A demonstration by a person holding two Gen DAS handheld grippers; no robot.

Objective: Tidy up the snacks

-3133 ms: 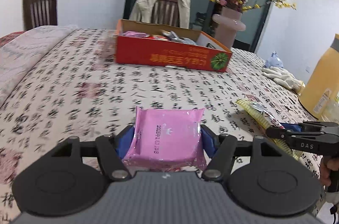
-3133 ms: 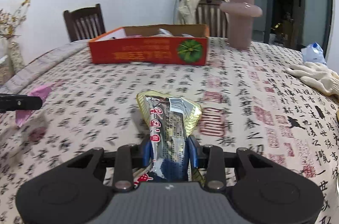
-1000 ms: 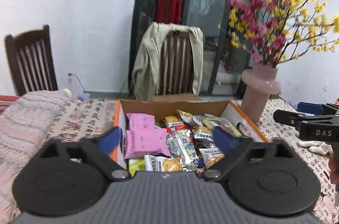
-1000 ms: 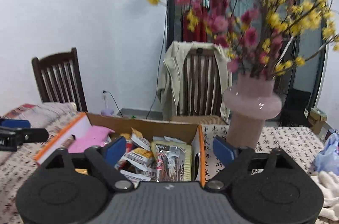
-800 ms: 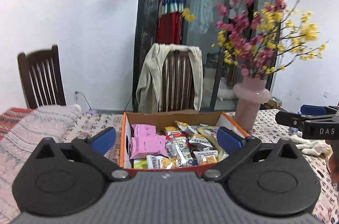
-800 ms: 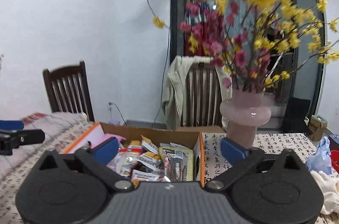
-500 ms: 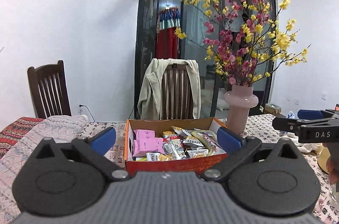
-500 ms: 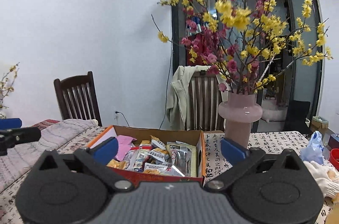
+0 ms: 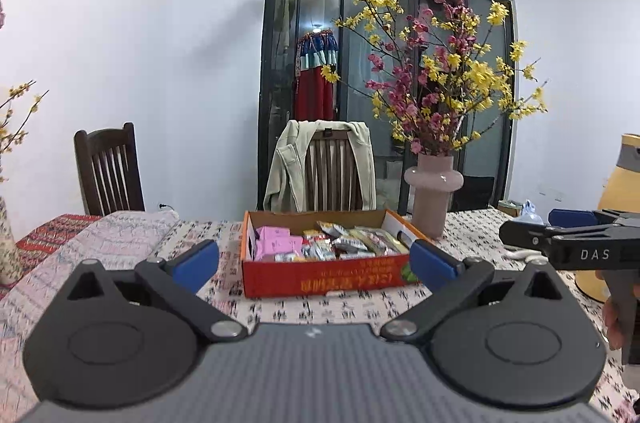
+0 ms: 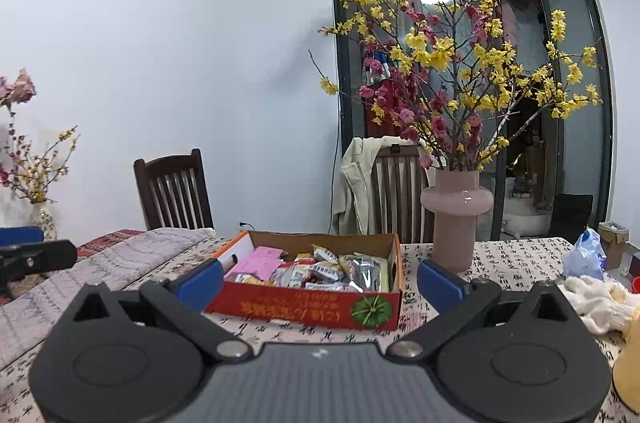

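A red cardboard box [image 9: 320,281] full of snack packets stands on the table with the calligraphy cloth; it also shows in the right wrist view [image 10: 308,307]. Pink packets [image 9: 276,245] lie at its left end, silver and yellow ones [image 9: 352,241] to the right. My left gripper [image 9: 316,263] is open and empty, held back from the box's near side. My right gripper [image 10: 320,281] is open and empty, also short of the box. The right gripper shows at the right edge of the left wrist view [image 9: 572,243].
A pink vase [image 10: 456,219] with flowering branches stands right of the box. White cloth gloves [image 10: 596,299] and a blue bag [image 10: 586,259] lie at the right. A yellow jug [image 9: 618,207] stands at far right. Two chairs [image 9: 108,171] stand behind the table.
Both grippers carried a packet to the box, a pink one and a silver-yellow one, and let go. Since then both have drawn back from the box and stay open.
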